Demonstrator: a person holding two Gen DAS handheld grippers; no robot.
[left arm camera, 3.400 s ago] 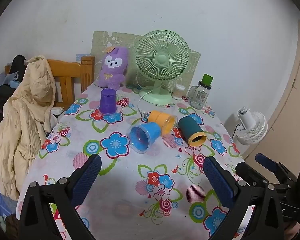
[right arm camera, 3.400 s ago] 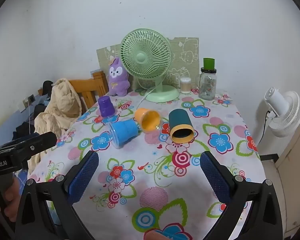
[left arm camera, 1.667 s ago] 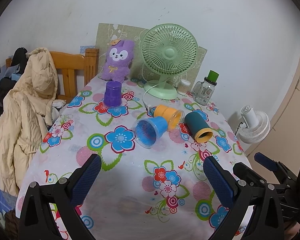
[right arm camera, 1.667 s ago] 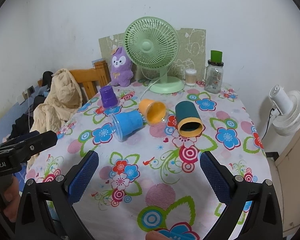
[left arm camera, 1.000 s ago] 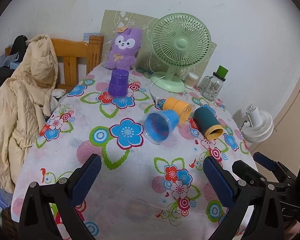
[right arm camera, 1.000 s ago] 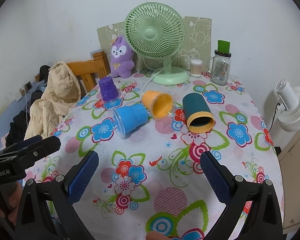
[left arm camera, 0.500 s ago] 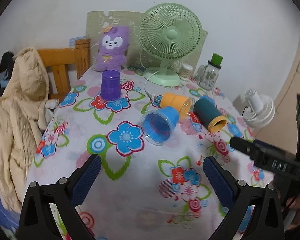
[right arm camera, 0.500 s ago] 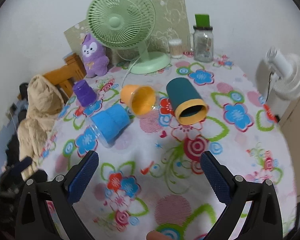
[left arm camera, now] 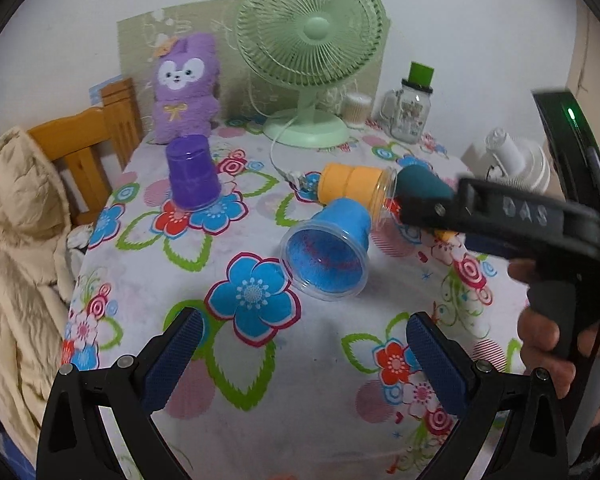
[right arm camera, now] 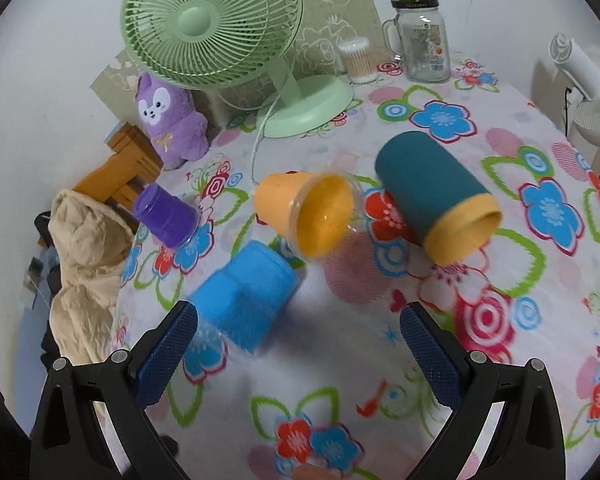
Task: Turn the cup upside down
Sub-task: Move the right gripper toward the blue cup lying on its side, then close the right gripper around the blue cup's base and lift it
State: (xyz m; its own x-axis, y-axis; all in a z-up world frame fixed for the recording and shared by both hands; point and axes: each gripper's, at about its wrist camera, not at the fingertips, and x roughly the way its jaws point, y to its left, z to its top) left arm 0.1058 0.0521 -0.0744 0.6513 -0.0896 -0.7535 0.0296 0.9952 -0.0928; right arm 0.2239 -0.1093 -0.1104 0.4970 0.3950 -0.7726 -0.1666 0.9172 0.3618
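Note:
Three cups lie on their sides on the flowered tablecloth: a blue cup (left arm camera: 332, 248) (right arm camera: 246, 298), an orange cup (left arm camera: 354, 190) (right arm camera: 308, 212) and a dark teal cup (right arm camera: 436, 200) with a yellow rim. A purple cup (left arm camera: 192, 172) (right arm camera: 166, 216) stands upside down at the left. My left gripper (left arm camera: 300, 356) is open and empty, just in front of the blue cup's mouth. My right gripper (right arm camera: 298, 350) is open and empty, close before the blue and orange cups. Its body (left arm camera: 520, 216) crosses the right of the left wrist view and hides most of the teal cup.
A green desk fan (left arm camera: 308, 52) (right arm camera: 236, 36), a purple plush toy (left arm camera: 186, 88) (right arm camera: 168, 120), a glass jar with a green lid (right arm camera: 424, 36) and a swab box (right arm camera: 356, 60) stand at the back. A wooden chair with a beige jacket (left arm camera: 16, 248) is left; a white fan (right arm camera: 588, 80) is right.
Both grippers have moved forward toward the lying cups, which now look larger. The right gripper's body has come far into the left wrist view. The cups have not moved.

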